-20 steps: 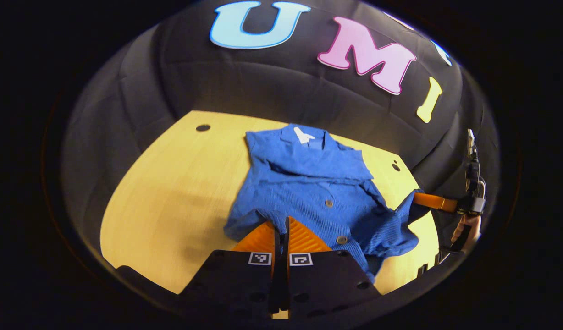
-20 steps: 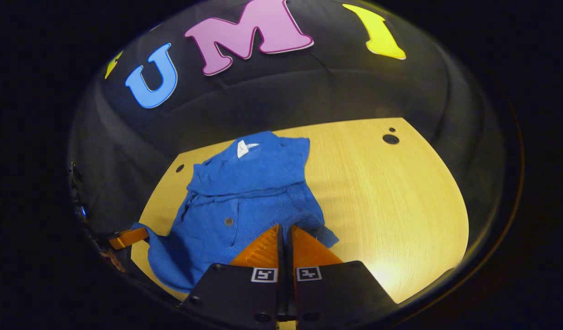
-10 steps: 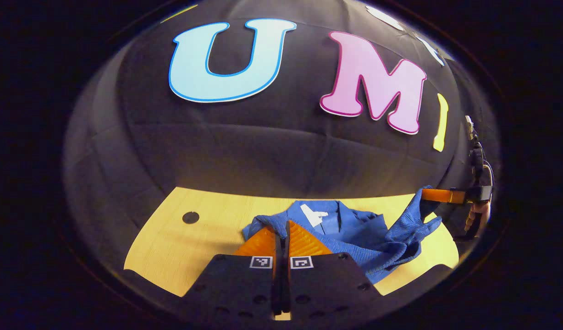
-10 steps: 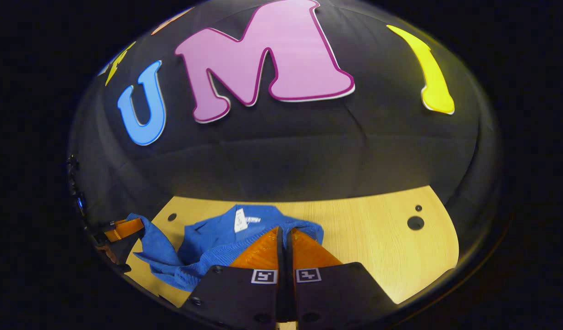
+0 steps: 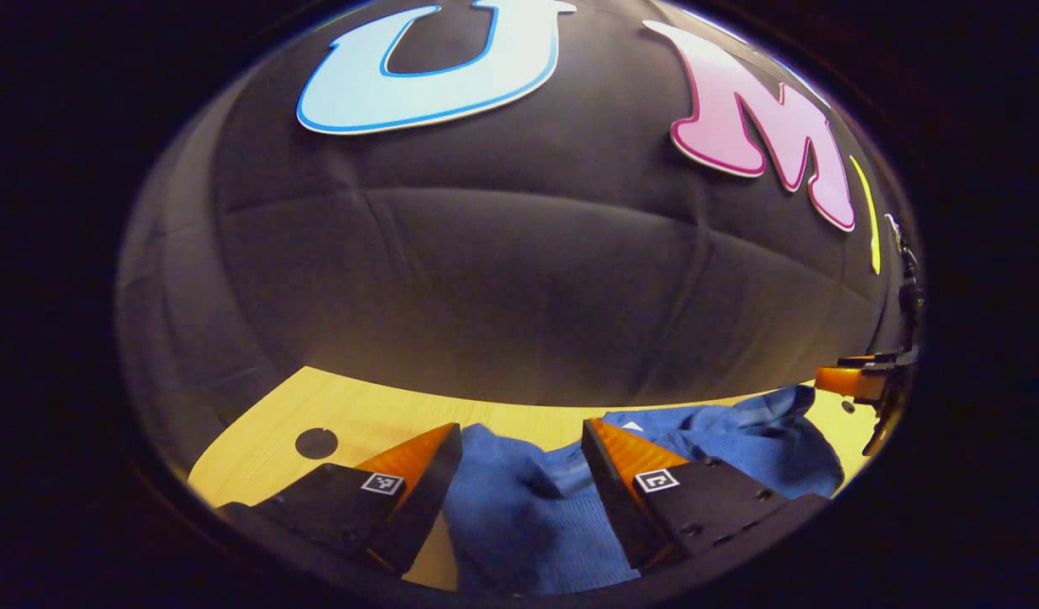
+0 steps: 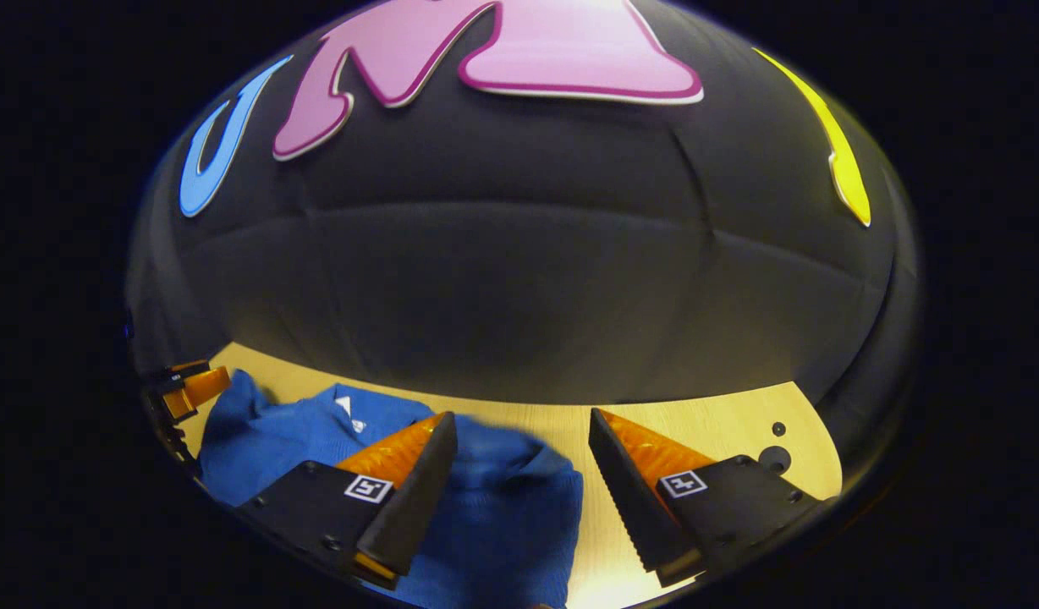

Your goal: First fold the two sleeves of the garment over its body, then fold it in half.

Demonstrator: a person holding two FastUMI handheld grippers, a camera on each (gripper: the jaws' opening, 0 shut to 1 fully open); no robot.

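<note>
We see the garment (image 5: 519, 516) as blue cloth, ribbed knit texture, matt, soft creases; same in the right gripper view (image 6: 494, 516). The bench (image 5: 257, 448) reads as light wood with fine straight grain, smooth, slight sheen near the lower edge (image 6: 706, 423). The wall (image 5: 503, 254) is black cloth, matt, quilted seams. We see the left hand-held gripper (image 5: 521, 444) with matt, hard plastic-looking housings; the right hand-held gripper (image 6: 521, 436) has fingers (image 6: 621, 491) with a serrated inner face.
</note>
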